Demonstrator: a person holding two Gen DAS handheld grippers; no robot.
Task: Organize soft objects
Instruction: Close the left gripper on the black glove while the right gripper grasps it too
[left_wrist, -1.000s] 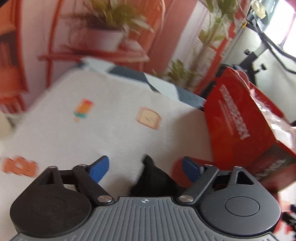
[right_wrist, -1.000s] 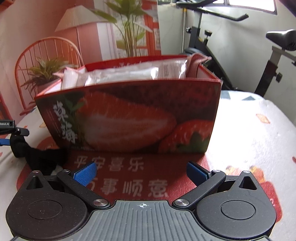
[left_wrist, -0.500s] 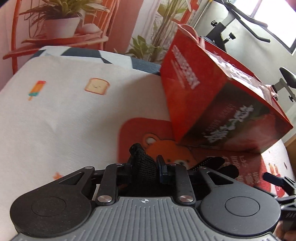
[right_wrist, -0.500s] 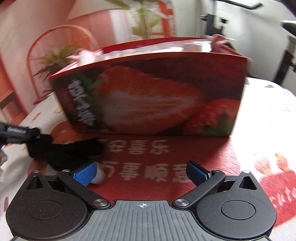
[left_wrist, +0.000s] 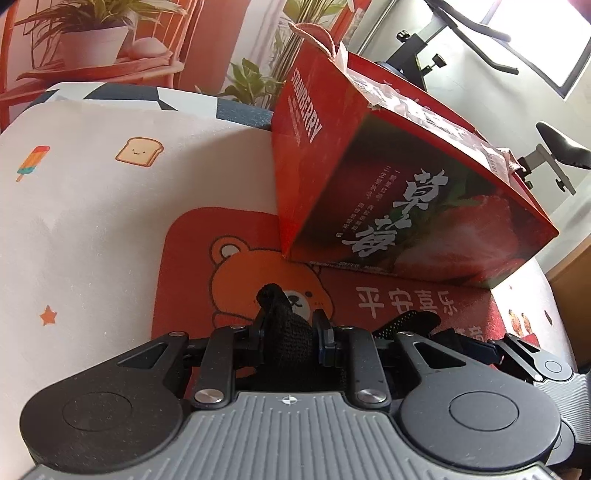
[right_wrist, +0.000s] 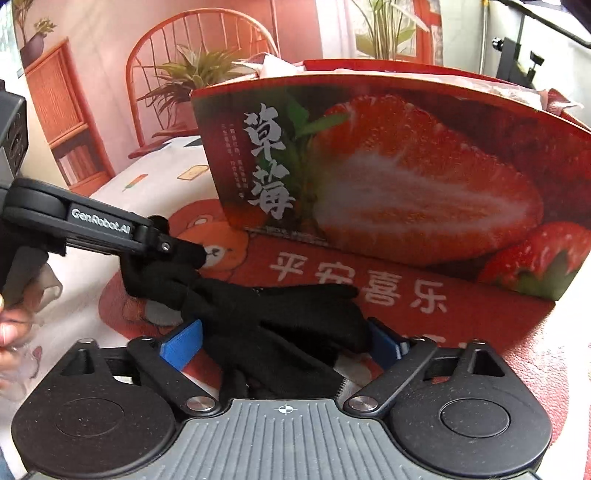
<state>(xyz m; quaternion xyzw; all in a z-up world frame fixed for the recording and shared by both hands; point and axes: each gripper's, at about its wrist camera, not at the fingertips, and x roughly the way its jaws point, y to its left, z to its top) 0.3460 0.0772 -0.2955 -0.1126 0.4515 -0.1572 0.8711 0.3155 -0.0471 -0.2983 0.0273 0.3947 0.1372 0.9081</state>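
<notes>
A black knitted glove (right_wrist: 280, 317) lies stretched across the red bear-print mat (right_wrist: 406, 280) in front of the red strawberry box (right_wrist: 388, 177). My left gripper (left_wrist: 286, 338) is shut on one bunched end of the glove (left_wrist: 275, 299). In the right wrist view the left gripper (right_wrist: 173, 247) comes in from the left and pinches that end just above the mat. My right gripper (right_wrist: 284, 343) straddles the glove's other end. Its jaws are closing with the fabric between the blue pads, which do not press it from both sides.
The strawberry box (left_wrist: 388, 206) holds plastic packets at its top and stands on the mat (left_wrist: 192, 266). A white printed cloth (left_wrist: 92, 206) covers the table. Potted plants (left_wrist: 92, 40), a chair (right_wrist: 207, 74) and an exercise bike (left_wrist: 554, 147) stand behind. A hand (right_wrist: 11, 332) shows at the left.
My left gripper has shut on the glove's end and swung toward the box. My right gripper has dropped over the glove's other end and its jaws have narrowed.
</notes>
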